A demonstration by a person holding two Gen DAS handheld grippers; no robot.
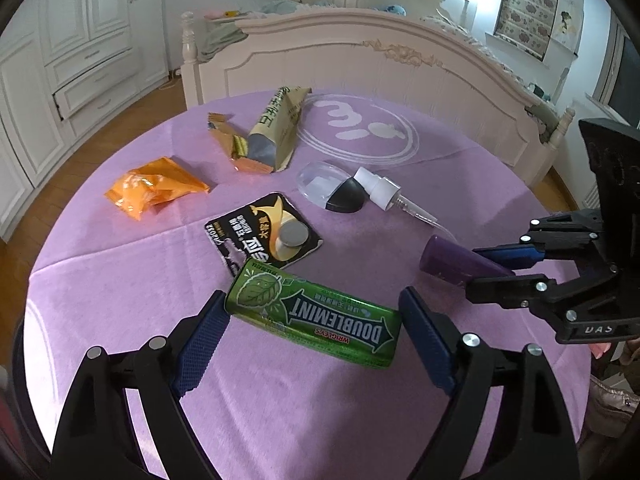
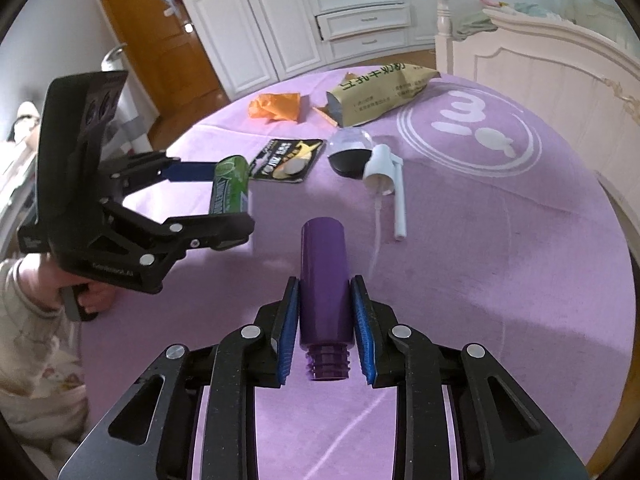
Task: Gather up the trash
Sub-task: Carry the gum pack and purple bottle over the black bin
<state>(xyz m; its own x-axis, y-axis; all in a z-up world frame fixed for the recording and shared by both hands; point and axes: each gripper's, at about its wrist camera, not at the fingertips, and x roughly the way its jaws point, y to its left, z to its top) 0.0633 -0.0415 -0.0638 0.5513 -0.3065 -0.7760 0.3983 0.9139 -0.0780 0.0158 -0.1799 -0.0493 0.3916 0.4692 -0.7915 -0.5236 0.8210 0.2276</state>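
My left gripper (image 1: 314,312) is shut on a green Doublemint tin (image 1: 316,316), held by its two ends above the purple tablecloth (image 1: 120,300); the tin also shows in the right wrist view (image 2: 231,190). My right gripper (image 2: 325,320) is shut on a purple bottle (image 2: 324,288) with its threaded neck toward the camera; the bottle also shows in the left wrist view (image 1: 460,264). On the cloth lie an orange wrapper (image 1: 156,192), a tan snack bag (image 1: 276,128), a black battery card (image 1: 264,236), a clear cap with black base (image 1: 332,192) and a white spray nozzle (image 1: 384,192).
The round table stands beside a cream bed footboard (image 1: 360,68). White wardrobes (image 1: 80,40) and wooden floor lie beyond the table's far left edge. A wooden door (image 2: 160,48) shows in the right wrist view.
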